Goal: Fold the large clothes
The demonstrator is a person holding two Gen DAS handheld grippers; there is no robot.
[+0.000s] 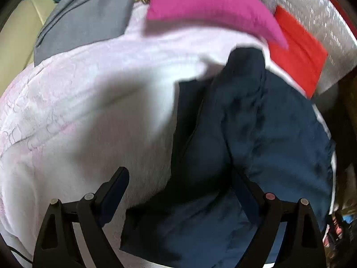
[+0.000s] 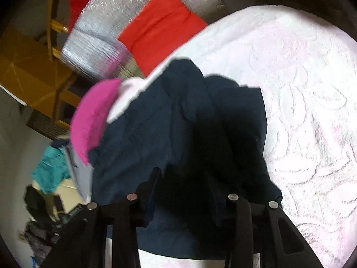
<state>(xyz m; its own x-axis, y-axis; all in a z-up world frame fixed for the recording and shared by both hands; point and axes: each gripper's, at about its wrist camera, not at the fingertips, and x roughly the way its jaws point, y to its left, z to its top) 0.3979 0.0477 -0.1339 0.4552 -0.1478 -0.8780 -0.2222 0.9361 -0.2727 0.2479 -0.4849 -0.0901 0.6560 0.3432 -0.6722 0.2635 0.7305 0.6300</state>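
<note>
A dark navy garment (image 1: 256,120) lies crumpled on a pale pink-white textured bedspread (image 1: 89,102). My left gripper (image 1: 178,178) hovers close over the garment's near part with its fingers spread wide and nothing between them. In the right wrist view the same navy garment (image 2: 178,116) lies bunched on the bedspread (image 2: 308,93). My right gripper (image 2: 185,178) is low over it with its fingers apart; dark cloth fills the gap, and I cannot tell whether any is pinched.
A magenta cushion (image 1: 207,6), a red cushion (image 1: 299,51) and a grey folded cloth (image 1: 84,20) lie at the far side of the bed. A silver foil-like panel (image 2: 100,38) and wooden furniture (image 2: 33,71) stand beyond. Teal cloth (image 2: 51,172) lies lower left.
</note>
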